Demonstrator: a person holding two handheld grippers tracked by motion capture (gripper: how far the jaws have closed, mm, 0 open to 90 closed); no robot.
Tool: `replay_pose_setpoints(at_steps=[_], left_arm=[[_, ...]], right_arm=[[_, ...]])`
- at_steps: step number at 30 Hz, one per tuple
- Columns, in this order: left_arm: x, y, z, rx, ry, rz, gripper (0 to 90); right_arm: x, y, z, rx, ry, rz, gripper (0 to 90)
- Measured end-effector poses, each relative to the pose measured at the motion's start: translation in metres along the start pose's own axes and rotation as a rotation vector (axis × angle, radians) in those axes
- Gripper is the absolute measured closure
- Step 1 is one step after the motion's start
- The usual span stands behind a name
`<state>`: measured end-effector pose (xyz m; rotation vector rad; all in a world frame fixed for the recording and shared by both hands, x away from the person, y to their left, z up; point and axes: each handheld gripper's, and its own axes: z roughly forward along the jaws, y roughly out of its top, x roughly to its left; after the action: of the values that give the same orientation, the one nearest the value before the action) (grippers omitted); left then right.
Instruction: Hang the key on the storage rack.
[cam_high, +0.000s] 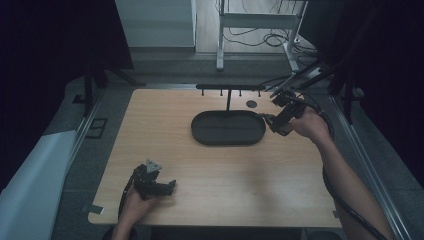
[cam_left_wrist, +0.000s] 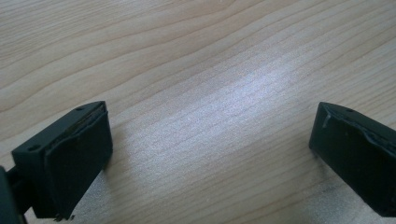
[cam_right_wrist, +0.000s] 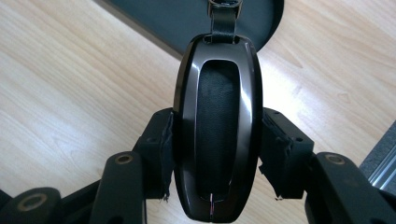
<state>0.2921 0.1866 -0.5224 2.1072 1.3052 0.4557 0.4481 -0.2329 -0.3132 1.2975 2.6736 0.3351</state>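
The right gripper (cam_right_wrist: 217, 154) has its jaws pinched on a glossy dark key fob (cam_right_wrist: 217, 126), held just off the right end of the oval black tray (cam_high: 228, 128) beneath the hook stand (cam_high: 229, 89); the fob looks light, rigid and slick, so I'd keep the pads on its flat sides; the left gripper (cam_left_wrist: 210, 154) rests spread wide over bare table (cam_high: 240, 170).
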Motion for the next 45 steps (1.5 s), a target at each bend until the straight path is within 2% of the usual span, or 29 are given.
replay_pose_setpoints(at_steps=[14,34,45], left_arm=[[0.0,0.0,0.0,0.001,-0.002,0.0,0.0],[0.0,0.0,0.0,0.0,-0.002,-0.003,0.0],[0.0,0.0,0.0,0.0,-0.001,-0.001,0.0]], right_arm=[[-0.014,0.028,-0.014,-0.013,-0.01,0.04,49.1],[-0.022,0.047,-0.03,-0.035,-0.026,0.064,49.1],[-0.026,0.056,-0.035,-0.049,-0.051,0.08,49.2]])
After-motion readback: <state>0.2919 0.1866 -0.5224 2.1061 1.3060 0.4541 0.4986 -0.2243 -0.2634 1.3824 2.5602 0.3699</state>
